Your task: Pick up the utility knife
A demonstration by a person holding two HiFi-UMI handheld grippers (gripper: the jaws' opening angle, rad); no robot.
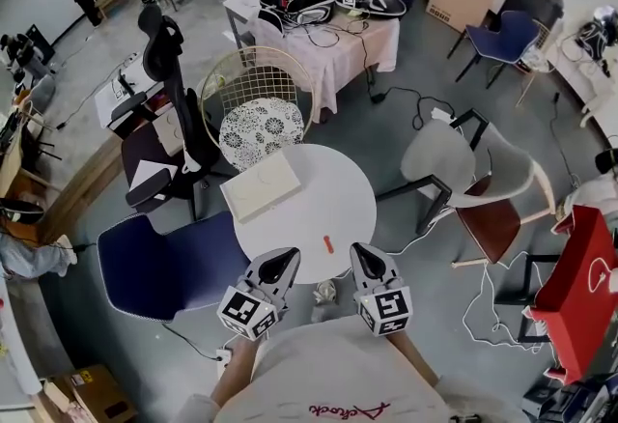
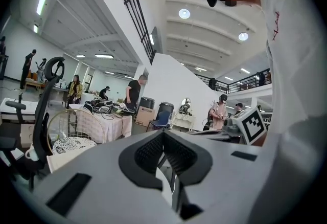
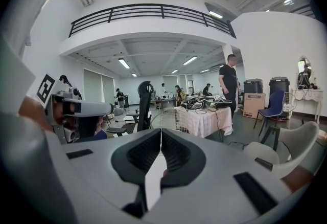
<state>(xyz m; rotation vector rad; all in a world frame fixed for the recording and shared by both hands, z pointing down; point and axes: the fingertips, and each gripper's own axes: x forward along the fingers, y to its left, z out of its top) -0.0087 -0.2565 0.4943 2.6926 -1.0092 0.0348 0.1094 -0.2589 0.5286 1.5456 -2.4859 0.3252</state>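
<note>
Plainly, the reach comes first. The utility knife [image 1: 327, 244] lies untouched, a small orange-red bar on the round white surface [image 1: 343, 194], toward its near edge and roughly between the two grippers, a little ahead of both. The left gripper [image 1: 277, 267] and the right gripper [image 1: 368, 261] hover at that near edge, apart from the knife. The left one's fingers [image 2: 149, 152] are pressed together with nothing between them, and the right gripper view shows the same closed, empty pair.

To pick it up well, I judge that one gripper should spread its fingers before it descends. It should set them across the knife's narrow width, not its length, and come in low. The knife lies flat and could skid if one finger nudges it first.

A flat white pad [image 1: 261, 184] sits on the far left of the surface, well apart from the knife. Around the surface stand a blue chair [image 1: 164, 267], a wire chair [image 1: 253, 93] with a lace cushion, and a grey chair [image 1: 439, 155]. Farther off is a cloth-covered table [image 1: 333, 49] heaped with cables, and people stand at the room's far side.
</note>
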